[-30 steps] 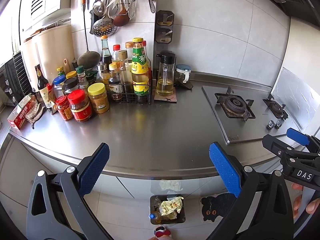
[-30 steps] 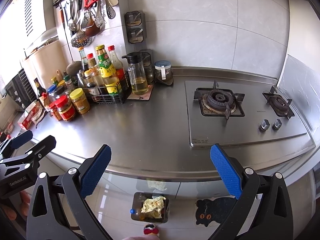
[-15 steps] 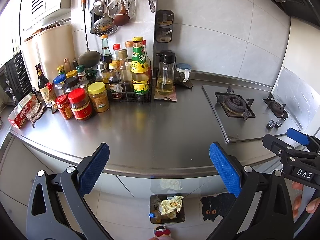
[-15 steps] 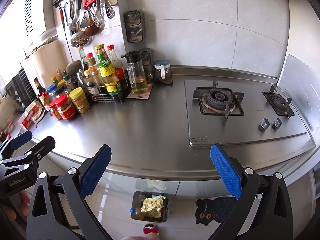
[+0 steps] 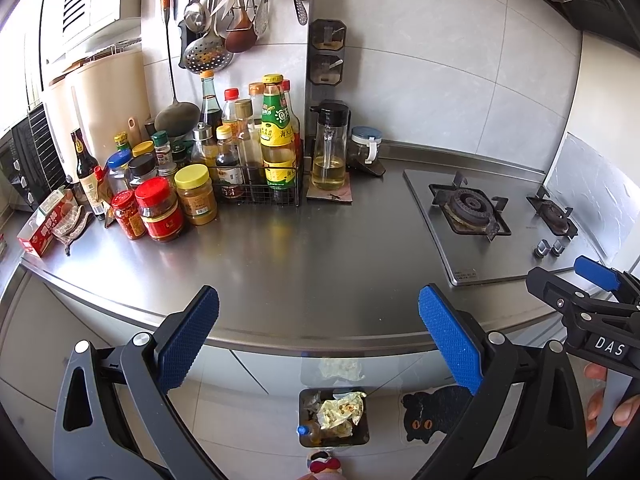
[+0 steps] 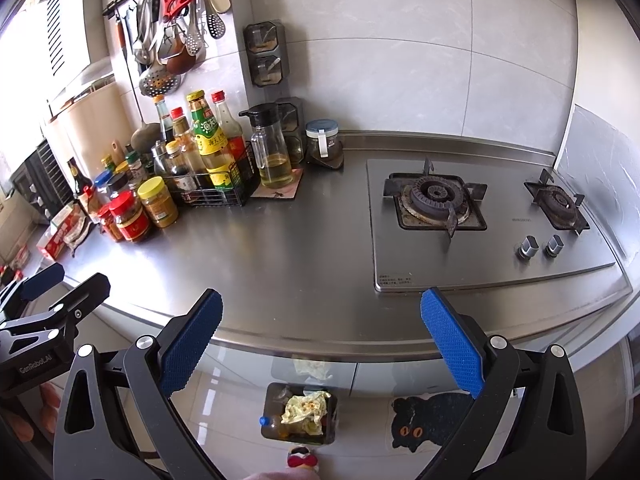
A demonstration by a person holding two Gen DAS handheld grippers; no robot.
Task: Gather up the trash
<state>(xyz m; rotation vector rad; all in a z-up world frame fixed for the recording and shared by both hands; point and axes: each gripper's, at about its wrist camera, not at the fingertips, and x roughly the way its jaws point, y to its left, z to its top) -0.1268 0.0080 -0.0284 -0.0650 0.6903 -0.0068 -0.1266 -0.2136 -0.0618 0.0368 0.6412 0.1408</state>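
Steel countertop fills the middle of both wrist views, its centre bare. Gas hob sits at three o'clock on it, and crowded sauce bottles and jars stand at ten o'clock. Left gripper and right gripper hover at the counter's front edge, jaws spread wide, gripping nothing. Small trash bin stands on the floor at six o'clock beside a black cat mat, holding crumpled yellowish paper and a blue-capped bottle.
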